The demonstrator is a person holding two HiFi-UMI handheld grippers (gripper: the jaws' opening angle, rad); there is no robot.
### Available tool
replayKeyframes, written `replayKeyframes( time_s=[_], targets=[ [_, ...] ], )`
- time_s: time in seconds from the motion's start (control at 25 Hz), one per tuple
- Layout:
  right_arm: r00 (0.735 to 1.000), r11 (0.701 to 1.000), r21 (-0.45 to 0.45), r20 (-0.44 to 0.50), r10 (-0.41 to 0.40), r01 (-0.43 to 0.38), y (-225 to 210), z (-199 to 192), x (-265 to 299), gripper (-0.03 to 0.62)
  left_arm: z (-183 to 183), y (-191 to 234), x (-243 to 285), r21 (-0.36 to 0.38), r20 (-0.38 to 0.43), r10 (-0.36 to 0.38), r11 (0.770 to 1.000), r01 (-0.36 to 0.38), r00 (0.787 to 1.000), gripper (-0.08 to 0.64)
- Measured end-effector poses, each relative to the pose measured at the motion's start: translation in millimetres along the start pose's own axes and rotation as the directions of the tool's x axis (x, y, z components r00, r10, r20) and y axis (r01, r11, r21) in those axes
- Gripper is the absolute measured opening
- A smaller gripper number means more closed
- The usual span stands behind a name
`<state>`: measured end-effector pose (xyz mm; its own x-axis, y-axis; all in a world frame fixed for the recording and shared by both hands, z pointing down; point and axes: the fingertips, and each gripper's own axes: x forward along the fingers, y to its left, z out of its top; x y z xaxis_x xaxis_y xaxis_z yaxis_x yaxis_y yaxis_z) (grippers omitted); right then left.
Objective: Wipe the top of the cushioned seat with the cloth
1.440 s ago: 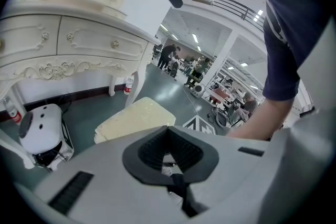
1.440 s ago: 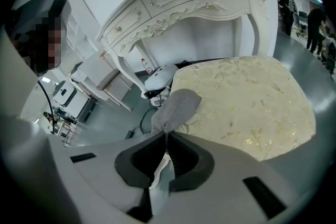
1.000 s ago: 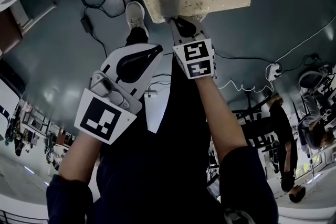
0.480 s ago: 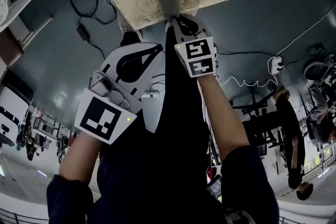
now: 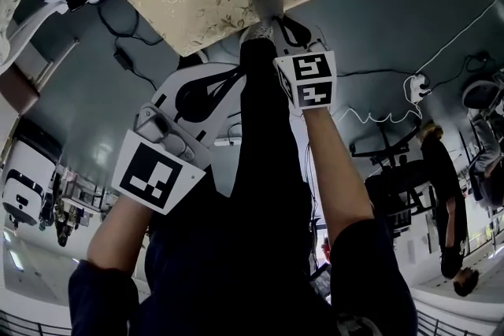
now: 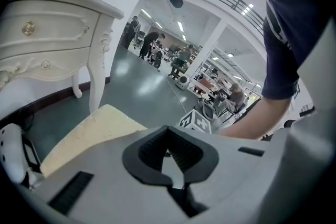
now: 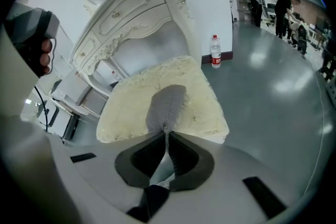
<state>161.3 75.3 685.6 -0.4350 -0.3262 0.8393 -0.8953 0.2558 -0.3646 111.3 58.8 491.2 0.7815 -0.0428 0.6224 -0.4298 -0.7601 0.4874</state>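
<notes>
The left tongs (image 6: 168, 128) are closest to the person, held low by the legs. Their two tips are pressed together with nothing between them. They are off to the left of the seat and do not touch it.

A bit farther out, the right tongs (image 7: 167, 134) are squeezed tight on one end of the grey cloth (image 7: 167, 104). The cloth lies flat on top of the cushioned seat (image 7: 128, 107). It is a long strip, and its long way runs straight out from the tongs. It starts at the edge of the seat closest to the person and points to the middle. Its far end is rounded and stops about halfway across.

The seat is cream with a leafy pattern. There is bare seat to the left of the cloth, to the right of it and past its far end. In the right gripper view the cloth sits a little nearer the seat's right-hand side, so there is more bare seat on the left.

Around the seat is a shiny dark floor (image 7: 273, 97). It is wide open on the right side. On the left, black cables (image 5: 118, 31) lie on the floor near the seat.

Behind the seat stands a white dresser (image 7: 131, 23), close to its far edge. A bottle (image 7: 215, 53) with a red cap stands upright on the floor by the wall, just past the seat's far right corner. Far off, people (image 7: 286, 10) stand in the room.
</notes>
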Motion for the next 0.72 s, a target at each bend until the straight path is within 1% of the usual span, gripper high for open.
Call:
replayKeyframes(
  time_s=[0.4,0.6,0.72],
  targets=[
    [0.996,0.994,0.076,0.015,-0.084,0.082,-69,2,-19,0.040,25,-5,39,0.028,-0.026,-0.043,0.999,0.043,0.999,0.007],
    [0.994,0.990,0.098,0.022,-0.109,0.106,-85,2,-31,0.040,34,-11,48,0.043,-0.031,-0.056,0.997,0.057,0.998,0.006],
    [0.994,0.989,0.100,0.021,-0.111,0.108,-92,2,-31,0.040,38,-10,55,0.034,-0.027,-0.058,0.998,0.059,0.998,0.007]
  ],
)
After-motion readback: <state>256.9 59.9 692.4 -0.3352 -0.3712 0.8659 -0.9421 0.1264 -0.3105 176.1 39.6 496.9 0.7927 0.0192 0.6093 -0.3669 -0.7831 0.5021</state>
